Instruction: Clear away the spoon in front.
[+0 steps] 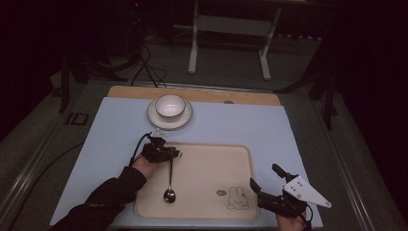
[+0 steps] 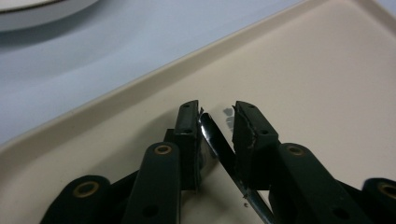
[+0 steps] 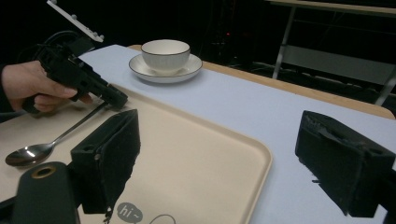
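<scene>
The right gripper (image 1: pixel 263 179) rests at the near right corner of the tray (image 1: pixel 211 154), jaws spread wide with nothing between them. Farther in, the spoon (image 1: pixel 169 185) lies on the tray, bowl toward the person (handle pointing away). The left gripper (image 1: pixel 174 155) has the handle tip between slightly parted jaws; one pad seems to touch it, the other stands off. Beyond, a bowl (image 1: pixel 170 106) sits on a saucer (image 1: pixel 157 118).
</scene>
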A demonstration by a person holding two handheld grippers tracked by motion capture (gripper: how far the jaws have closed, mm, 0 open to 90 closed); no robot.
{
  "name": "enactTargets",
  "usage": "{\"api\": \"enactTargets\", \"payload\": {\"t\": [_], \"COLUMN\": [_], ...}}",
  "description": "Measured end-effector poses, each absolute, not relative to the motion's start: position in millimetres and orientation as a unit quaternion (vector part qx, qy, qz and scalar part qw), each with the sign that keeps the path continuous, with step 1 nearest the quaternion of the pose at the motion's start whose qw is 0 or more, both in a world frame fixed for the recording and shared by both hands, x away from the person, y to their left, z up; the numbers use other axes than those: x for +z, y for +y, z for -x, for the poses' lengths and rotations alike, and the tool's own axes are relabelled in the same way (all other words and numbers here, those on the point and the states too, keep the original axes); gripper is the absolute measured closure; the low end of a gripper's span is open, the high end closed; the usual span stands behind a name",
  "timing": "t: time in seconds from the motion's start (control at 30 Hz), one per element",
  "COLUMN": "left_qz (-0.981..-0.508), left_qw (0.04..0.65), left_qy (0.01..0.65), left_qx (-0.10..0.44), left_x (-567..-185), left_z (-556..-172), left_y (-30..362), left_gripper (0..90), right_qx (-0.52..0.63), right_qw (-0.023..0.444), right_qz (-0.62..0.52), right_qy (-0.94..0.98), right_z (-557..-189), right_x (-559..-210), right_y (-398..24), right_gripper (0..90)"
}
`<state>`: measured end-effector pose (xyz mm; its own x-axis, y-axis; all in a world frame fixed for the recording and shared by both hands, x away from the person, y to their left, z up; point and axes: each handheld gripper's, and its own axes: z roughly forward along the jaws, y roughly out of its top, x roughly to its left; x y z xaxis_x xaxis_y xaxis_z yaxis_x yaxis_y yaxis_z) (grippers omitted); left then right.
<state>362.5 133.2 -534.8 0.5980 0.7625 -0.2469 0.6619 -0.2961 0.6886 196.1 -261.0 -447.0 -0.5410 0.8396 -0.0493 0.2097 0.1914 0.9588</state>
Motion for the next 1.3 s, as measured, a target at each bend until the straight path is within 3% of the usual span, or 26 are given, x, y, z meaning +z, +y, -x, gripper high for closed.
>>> {"api": "enactTargets", "payload": {"t": [0.4,0.87,1.2,1.3], "left_qz": [-0.798,-0.790,-0.790,-0.794], "left_qw": [0.383,0.389,0.408,0.412], "left_qy": [0.459,0.465,0.453,0.441], "left_qx": [0.078,0.089,0.068,0.070], "left_x": [-532.5,-508.4,-487.4,-475.1], "left_z": [-362.5,-356.4,-345.1,-337.5], "left_y": [129.8,131.5,136.0,137.2], "left_gripper": [64.6,64.3,58.0,51.2], "right_qx": [0.517,0.518,0.519,0.517], "right_qw": [0.302,0.301,0.298,0.299], "right_qz": [-0.370,-0.371,-0.374,-0.373], "right_qy": [0.710,0.710,0.709,0.710], "right_z": [-196.6,-196.9,-197.3,-197.2], "right_x": [-447.3,-447.4,-447.6,-447.5], "right_y": [-260.9,-261.0,-261.7,-261.1], "right_gripper": [14.0,14.0,14.0,14.0]}}
